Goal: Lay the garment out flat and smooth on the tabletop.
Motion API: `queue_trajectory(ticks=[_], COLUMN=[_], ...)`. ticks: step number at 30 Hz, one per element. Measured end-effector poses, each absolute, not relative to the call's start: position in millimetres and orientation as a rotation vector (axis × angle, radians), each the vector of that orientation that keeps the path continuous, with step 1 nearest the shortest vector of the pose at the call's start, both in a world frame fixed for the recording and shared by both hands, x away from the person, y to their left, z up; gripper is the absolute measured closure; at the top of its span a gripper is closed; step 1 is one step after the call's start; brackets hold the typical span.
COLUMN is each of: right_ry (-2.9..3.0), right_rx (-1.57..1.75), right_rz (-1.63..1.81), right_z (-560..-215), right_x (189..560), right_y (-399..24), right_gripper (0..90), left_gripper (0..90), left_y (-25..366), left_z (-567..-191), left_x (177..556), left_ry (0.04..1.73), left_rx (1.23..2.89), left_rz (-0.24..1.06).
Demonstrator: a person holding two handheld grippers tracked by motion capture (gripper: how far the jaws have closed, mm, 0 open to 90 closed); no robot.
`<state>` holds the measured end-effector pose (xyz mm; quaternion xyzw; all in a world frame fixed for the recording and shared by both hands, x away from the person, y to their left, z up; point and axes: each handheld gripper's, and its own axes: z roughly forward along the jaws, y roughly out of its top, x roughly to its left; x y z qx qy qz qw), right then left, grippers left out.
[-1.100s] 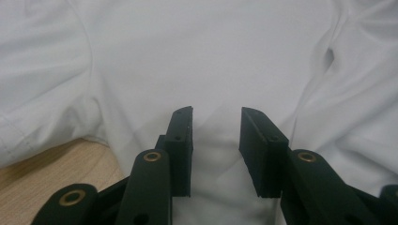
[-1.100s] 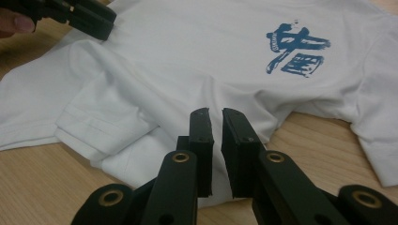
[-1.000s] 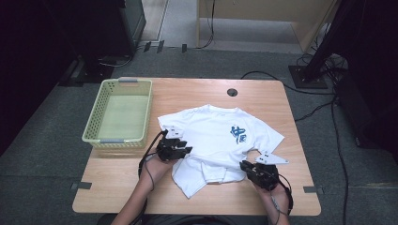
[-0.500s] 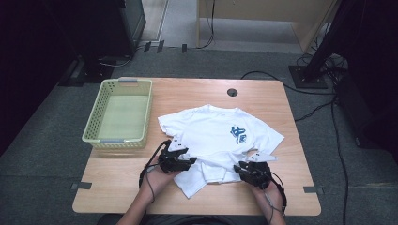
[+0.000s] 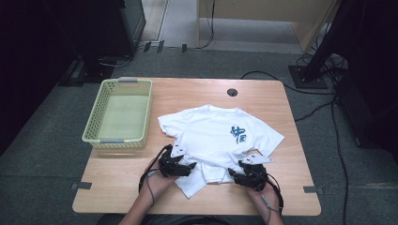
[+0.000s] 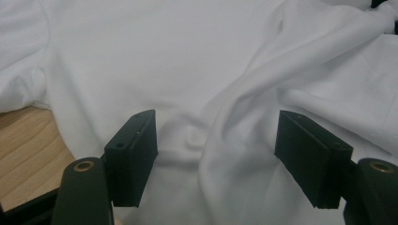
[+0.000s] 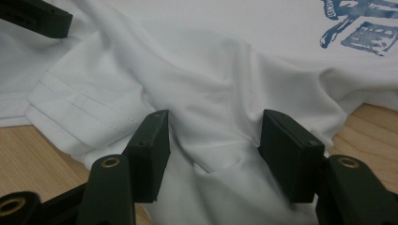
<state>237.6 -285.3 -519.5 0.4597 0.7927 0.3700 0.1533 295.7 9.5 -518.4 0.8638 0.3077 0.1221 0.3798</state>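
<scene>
A white T-shirt (image 5: 213, 136) with a blue print (image 5: 238, 134) lies rumpled on the wooden table (image 5: 117, 178), its near part folded over. My left gripper (image 5: 188, 167) rests at the shirt's near left edge and my right gripper (image 5: 235, 175) at its near right edge. Both pairs of jaws have just been opening. In the left gripper view the left gripper (image 6: 216, 126) stands open over a soft fold of the T-shirt (image 6: 187, 56). In the right gripper view the right gripper (image 7: 216, 119) is open, with bunched cloth of the T-shirt (image 7: 211, 93) lying loose between the pads.
An empty yellow-green basket (image 5: 119, 112) stands at the table's left. A round cable hole (image 5: 232, 92) sits near the far edge. Bare wood lies around the shirt, and cables run over the floor at the right (image 5: 328, 103).
Both grippers have come nearer the table's front edge and lower. Their jaws have spread apart, and the cloth they pinched now lies slack on the table.
</scene>
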Motion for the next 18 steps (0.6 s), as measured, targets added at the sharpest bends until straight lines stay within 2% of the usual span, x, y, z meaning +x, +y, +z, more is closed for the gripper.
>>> queue_trajectory(ticks=[4,9,18], right_ry=[2.266,2.250,2.235], right_rx=[1.278,1.277,1.308], right_rz=[1.031,0.996,0.961], right_z=[-522,-524,-523], right_x=[233,228,223], right_y=[-281,-281,-291], right_gripper=[32.1,24.2,20.4], left_gripper=[29.1,27.8,26.0], left_y=[10,12,20], left_z=[-520,-520,-520], left_x=[292,289,288], left_ry=[0.788,0.794,0.808], left_rx=[2.207,2.208,2.212], left_rz=[0.329,0.346,0.361])
